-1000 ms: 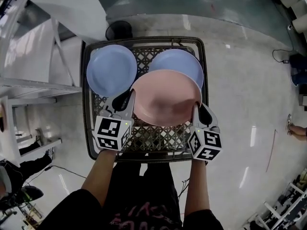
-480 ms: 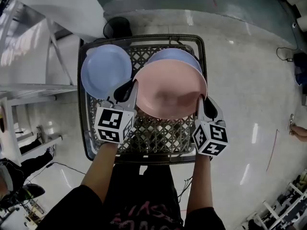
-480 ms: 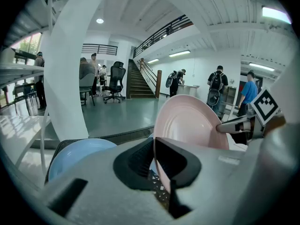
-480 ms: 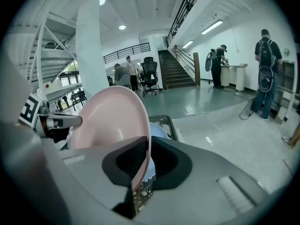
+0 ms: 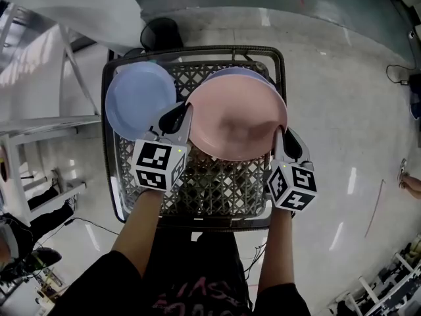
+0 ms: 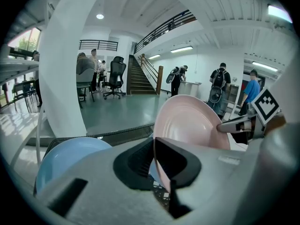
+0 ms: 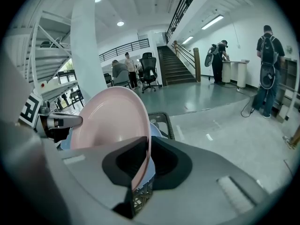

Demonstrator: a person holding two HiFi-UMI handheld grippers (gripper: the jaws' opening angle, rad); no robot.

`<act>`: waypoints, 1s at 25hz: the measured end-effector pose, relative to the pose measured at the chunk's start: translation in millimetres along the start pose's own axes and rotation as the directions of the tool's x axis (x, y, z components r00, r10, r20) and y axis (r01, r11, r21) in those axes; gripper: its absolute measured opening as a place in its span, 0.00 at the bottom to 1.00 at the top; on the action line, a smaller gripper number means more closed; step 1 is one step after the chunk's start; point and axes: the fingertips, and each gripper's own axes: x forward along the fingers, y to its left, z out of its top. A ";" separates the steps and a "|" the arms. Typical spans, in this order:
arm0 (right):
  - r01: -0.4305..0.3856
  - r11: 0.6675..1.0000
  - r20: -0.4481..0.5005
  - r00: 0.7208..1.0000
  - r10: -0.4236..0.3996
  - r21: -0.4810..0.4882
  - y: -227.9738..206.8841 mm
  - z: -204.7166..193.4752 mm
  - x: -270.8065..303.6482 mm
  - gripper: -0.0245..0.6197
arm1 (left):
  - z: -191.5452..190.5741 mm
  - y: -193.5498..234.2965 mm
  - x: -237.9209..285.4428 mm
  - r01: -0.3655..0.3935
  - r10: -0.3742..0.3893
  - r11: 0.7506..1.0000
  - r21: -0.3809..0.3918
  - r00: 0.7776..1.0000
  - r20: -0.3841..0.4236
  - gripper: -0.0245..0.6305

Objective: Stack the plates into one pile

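Jaws of left gripper [image 5: 179, 118] and right gripper [image 5: 279, 139] each pinch the pink plate [image 5: 237, 120] — opposite edges.

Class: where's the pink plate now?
In the head view, the pink plate hangs right of centre over the wire basket, beside the blue plate, clamped between the left gripper and right gripper.

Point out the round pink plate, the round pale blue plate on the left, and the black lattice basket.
round pink plate [image 5: 237, 114]: head view, centre of its upper face.
round pale blue plate [image 5: 138, 101]: head view, middle of its face.
black lattice basket [image 5: 217, 184]: head view, bare lattice floor near the person.
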 end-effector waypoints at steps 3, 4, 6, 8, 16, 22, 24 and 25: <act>-0.005 1.000 -0.011 1.000 0.005 -0.012 -7.0 -0.8 11.1 0.10 | -4.0 1.6 13.9 0.001 -0.001 1.000 -0.019 1.000 -0.013 0.06; -0.006 1.000 -0.015 1.000 0.006 -0.019 -9.0 -0.6 15.8 0.11 | -5.1 3.1 19.2 0.000 -0.001 1.000 -0.025 1.000 -0.018 0.06; -0.007 1.000 -0.026 1.000 0.006 -0.030 -12.3 -1.4 25.1 0.11 | -8.3 6.3 29.1 -0.004 0.003 1.000 -0.029 0.999 -0.032 0.06; -0.005 0.999 -0.036 0.999 0.004 -0.036 -15.7 -4.0 32.4 0.11 | -13.2 8.2 38.2 -0.007 0.005 1.000 -0.030 0.999 -0.048 0.06; -0.009 0.997 -0.077 0.997 0.003 -0.081 -25.8 -13.0 54.7 0.11 | -29.7 14.8 68.4 -0.019 0.018 1.000 -0.006 0.994 -0.109 0.08; -0.009 0.997 -0.090 0.996 0.002 -0.079 -28.2 -17.6 59.2 0.12 | -39.1 15.7 74.9 -0.027 0.026 1.000 -0.001 0.990 -0.139 0.09; -0.007 0.997 -0.093 0.996 0.000 -0.073 -29.2 -18.4 60.6 0.12 | -41.2 15.6 76.7 -0.030 0.030 1.000 0.004 0.988 -0.149 0.09; -0.007 0.998 -0.093 0.996 0.001 -0.066 -29.8 -19.1 60.8 0.12 | -42.3 15.5 77.2 -0.032 0.031 0.999 0.001 0.988 -0.150 0.09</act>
